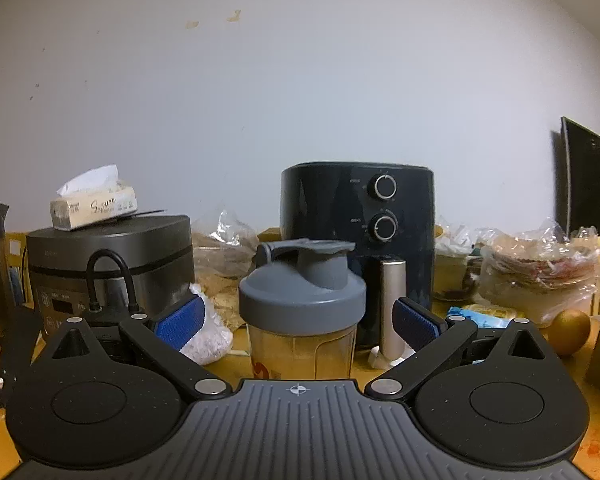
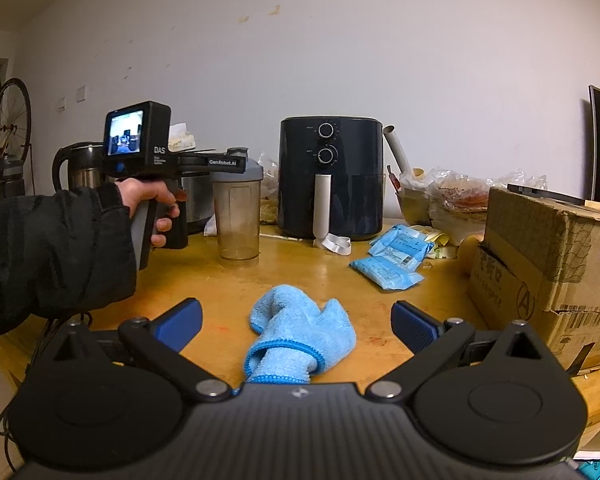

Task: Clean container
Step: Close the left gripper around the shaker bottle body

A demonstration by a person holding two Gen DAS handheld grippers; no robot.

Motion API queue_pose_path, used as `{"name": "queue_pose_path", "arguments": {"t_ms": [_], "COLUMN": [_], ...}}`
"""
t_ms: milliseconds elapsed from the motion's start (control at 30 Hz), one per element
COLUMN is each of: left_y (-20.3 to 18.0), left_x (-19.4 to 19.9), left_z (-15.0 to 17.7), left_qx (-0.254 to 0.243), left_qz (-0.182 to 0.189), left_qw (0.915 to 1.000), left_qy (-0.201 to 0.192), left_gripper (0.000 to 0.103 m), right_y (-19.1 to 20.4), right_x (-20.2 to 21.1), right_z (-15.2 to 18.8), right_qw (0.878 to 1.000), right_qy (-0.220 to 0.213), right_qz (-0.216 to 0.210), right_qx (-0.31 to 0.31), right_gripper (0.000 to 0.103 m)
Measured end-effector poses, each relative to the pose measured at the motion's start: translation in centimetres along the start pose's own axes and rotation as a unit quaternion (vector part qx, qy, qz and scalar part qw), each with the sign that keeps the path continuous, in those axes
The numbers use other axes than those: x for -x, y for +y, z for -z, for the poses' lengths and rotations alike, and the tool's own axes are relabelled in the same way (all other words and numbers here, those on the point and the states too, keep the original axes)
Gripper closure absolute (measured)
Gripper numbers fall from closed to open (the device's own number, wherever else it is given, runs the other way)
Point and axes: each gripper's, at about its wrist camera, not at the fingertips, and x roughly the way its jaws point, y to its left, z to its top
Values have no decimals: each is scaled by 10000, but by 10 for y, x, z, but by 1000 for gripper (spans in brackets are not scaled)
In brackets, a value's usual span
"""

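A clear shaker bottle [image 1: 302, 340] with a grey flip lid [image 1: 304, 280] stands upright on the wooden table. My left gripper [image 1: 298, 320] is open, its blue pads on either side of the bottle just below the lid, apart from it. From the right wrist view the same bottle [image 2: 238, 220] stands mid-left with the left gripper [image 2: 224, 162] at lid height, held by a hand in a black sleeve. A crumpled light blue cloth [image 2: 296, 332] lies on the table between the fingers of my open right gripper [image 2: 298, 322], untouched by the pads.
A dark air fryer [image 2: 332, 180] stands behind the bottle, a rice cooker [image 1: 112, 260] with a tissue pack to its left, a kettle [image 2: 80, 168] further left. Blue packets [image 2: 392, 256], plastic bags and a cardboard box [image 2: 548, 264] crowd the right side of the table [image 2: 180, 280].
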Motion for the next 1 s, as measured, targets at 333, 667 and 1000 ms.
{"name": "queue_pose_path", "arguments": {"t_ms": [333,667,1000], "left_y": [2,3,7], "left_x": [-15,-25,-31], "left_z": [3,7,5], "left_qx": [54,41,118], "left_qz": [45,-21,-34], "left_qw": [10000,10000,9998], "left_qy": [62,74,148], "left_gripper": [0,0,0], "right_y": [1,1,0], "right_x": [-5,-7,-7], "right_z": [3,7,9], "right_qw": [10000,9999,9998], "right_qy": [93,163,191], "right_qz": [-9,5,21], "right_qx": [7,-9,-33], "right_gripper": [0,0,0]}}
